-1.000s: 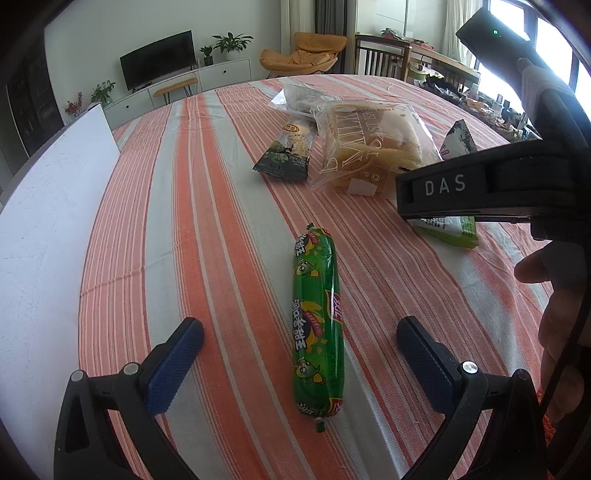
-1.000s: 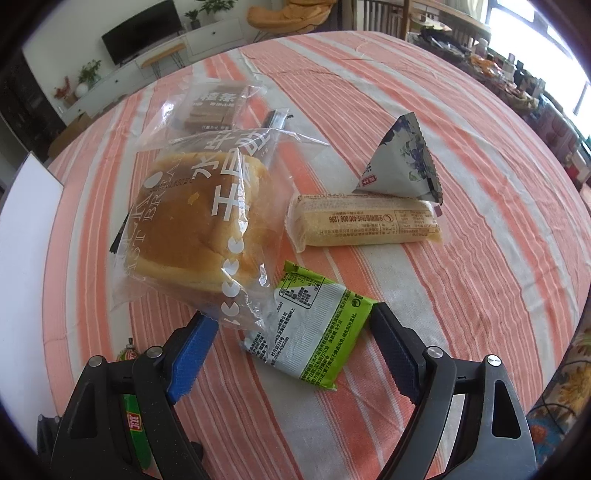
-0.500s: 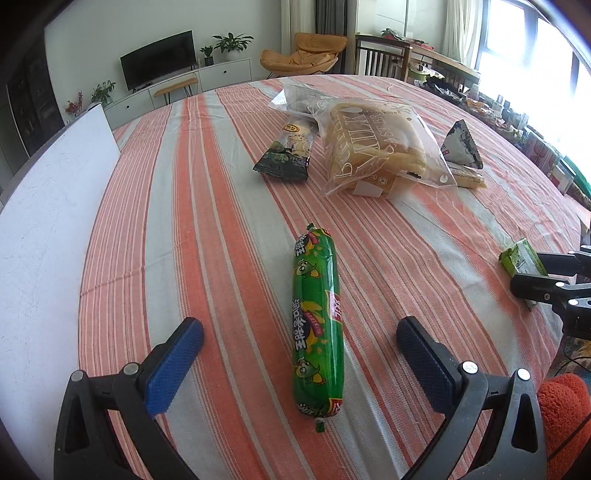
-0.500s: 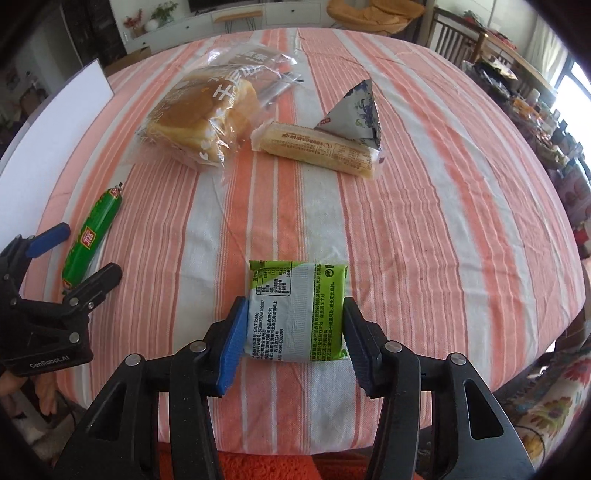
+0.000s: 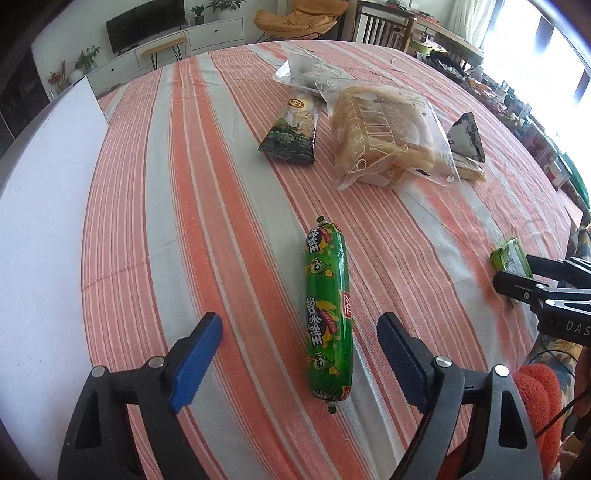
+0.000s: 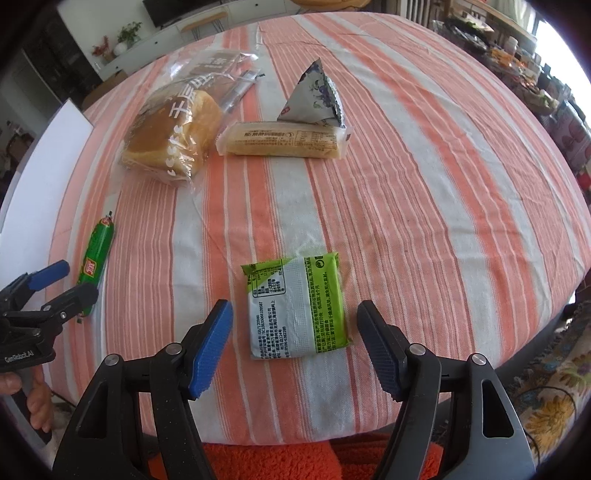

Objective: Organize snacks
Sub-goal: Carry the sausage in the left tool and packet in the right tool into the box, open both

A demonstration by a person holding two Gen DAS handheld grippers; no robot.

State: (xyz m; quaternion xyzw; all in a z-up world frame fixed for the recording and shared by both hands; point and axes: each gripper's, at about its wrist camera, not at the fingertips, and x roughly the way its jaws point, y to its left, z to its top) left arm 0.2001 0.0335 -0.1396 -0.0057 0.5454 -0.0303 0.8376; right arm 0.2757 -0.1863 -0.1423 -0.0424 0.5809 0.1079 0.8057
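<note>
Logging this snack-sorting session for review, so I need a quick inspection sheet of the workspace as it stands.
Surface: striped tablecloth; white board along one edge.
Job's things: green sausage between open left fingers; green packet between open right fingers; bread bag, cake bar, triangular pouch, dark packet further back.
Clutter: nothing seen.
Grippers: left gripper and right gripper open, holding nothing.
Cables: thin dark cable.
Surroundings: TV, orange chair.

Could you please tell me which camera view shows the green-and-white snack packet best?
The right wrist view: the green-and-white snack packet lies whole and flat, centred just ahead of the open right gripper. The left wrist view catches only a corner, behind the right gripper's fingers.
</note>
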